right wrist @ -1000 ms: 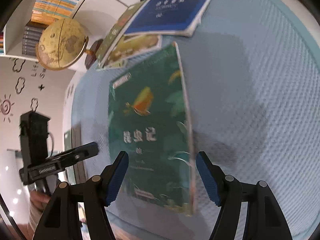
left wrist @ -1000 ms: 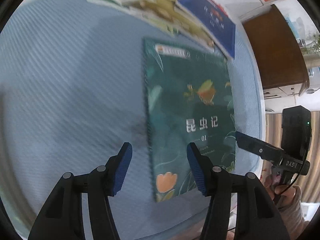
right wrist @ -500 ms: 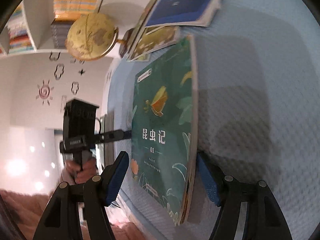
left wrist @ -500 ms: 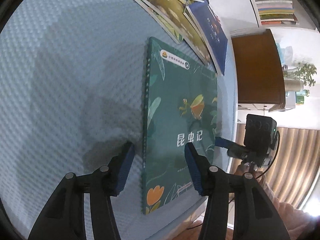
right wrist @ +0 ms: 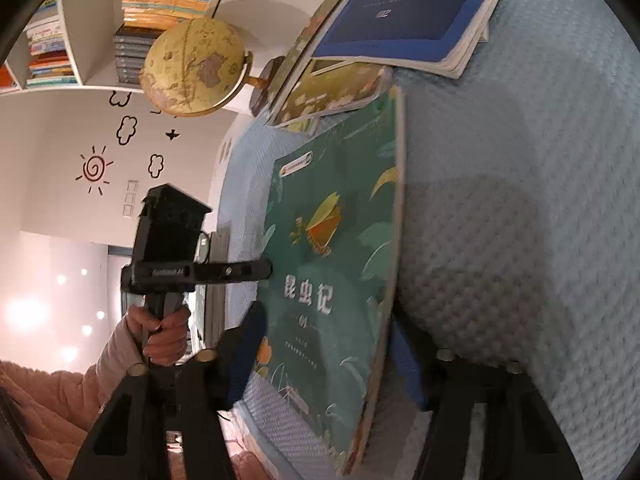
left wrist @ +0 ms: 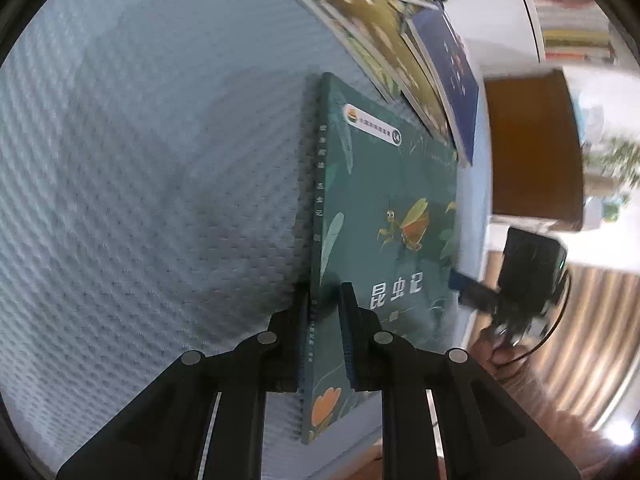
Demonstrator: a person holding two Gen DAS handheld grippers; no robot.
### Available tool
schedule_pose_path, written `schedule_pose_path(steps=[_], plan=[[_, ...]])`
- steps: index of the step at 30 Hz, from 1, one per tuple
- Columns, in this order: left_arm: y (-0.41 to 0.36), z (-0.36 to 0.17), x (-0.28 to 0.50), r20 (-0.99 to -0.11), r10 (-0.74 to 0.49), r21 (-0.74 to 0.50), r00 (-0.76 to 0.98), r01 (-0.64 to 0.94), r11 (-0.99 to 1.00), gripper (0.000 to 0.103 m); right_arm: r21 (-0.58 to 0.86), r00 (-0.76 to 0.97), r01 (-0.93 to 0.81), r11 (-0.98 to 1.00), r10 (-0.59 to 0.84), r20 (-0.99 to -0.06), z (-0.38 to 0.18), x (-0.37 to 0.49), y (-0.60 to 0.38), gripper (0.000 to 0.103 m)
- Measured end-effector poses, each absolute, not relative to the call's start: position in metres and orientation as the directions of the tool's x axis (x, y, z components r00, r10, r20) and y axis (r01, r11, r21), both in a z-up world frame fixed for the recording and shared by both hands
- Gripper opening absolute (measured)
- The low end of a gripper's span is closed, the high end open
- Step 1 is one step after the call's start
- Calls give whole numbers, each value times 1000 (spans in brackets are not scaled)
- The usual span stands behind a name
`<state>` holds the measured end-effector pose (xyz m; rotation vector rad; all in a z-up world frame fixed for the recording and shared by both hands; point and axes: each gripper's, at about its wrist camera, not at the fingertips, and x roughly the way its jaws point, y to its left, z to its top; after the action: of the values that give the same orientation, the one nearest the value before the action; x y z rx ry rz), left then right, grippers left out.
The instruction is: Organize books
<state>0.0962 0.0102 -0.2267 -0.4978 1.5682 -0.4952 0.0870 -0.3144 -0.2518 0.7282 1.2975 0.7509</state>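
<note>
Two grippers meet one green book (left wrist: 384,208) lying on the blue-covered tabletop (left wrist: 160,184). The left gripper (left wrist: 324,336) has its jaws clamped on the book's spine edge; the right gripper (right wrist: 324,364) has its jaws closing astride the opposite page edge. Beyond: one blue book (right wrist: 404,4) atop overlapping picture books (right wrist: 332,92). Far left, one globe (right wrist: 192,66); wall shelves (right wrist: 96,20) hold book stacks.

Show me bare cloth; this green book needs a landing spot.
Free: the blue cloth left of the green book, and the stretch on its other side in the right wrist view. Crowded: the far end, where the blue book and overlapping books lie.
</note>
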Motion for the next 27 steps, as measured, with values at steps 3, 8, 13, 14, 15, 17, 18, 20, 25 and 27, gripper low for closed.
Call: schedule_pose_path(steps=[3,8,13,14,15,17,18,20,25,27], plan=[[7,-224,94,-827,-560,-560,-42,-4,828,17,830,115,-9,558,825,-554,-268,94,-326,9],[16,-226,91,-807,-590,-589,-23,-30,808,16,829,106,55,557,822,-559,-271,89,-330,8],[29,-227,84,-763,-645,-645,28,-78,760,18,822,146,100,560,809,-569,-273,80,-331,8],[27,-225,82,-776,-630,-631,31,-77,772,18,810,143,92,579,797,-586,-270,80,-329,11],[24,-221,82,-797,-602,-603,32,-65,795,17,804,142,92,587,792,-594,-268,81,-329,12],[15,-213,81,-841,-540,-541,36,-25,841,17,785,143,98,611,772,-619,-261,81,-325,12],[8,-207,79,-868,-495,-494,43,20,869,17,788,148,101,607,775,-615,-257,80,-323,12],[2,-202,77,-869,-494,-492,38,52,869,17,798,168,85,597,781,-602,-244,75,-318,12],[10,-189,70,-826,-561,-560,57,27,828,17,787,184,70,613,768,-614,-223,66,-314,12],[14,-178,65,-818,-571,-569,75,39,821,17,792,189,70,606,772,-607,-216,60,-315,12]])
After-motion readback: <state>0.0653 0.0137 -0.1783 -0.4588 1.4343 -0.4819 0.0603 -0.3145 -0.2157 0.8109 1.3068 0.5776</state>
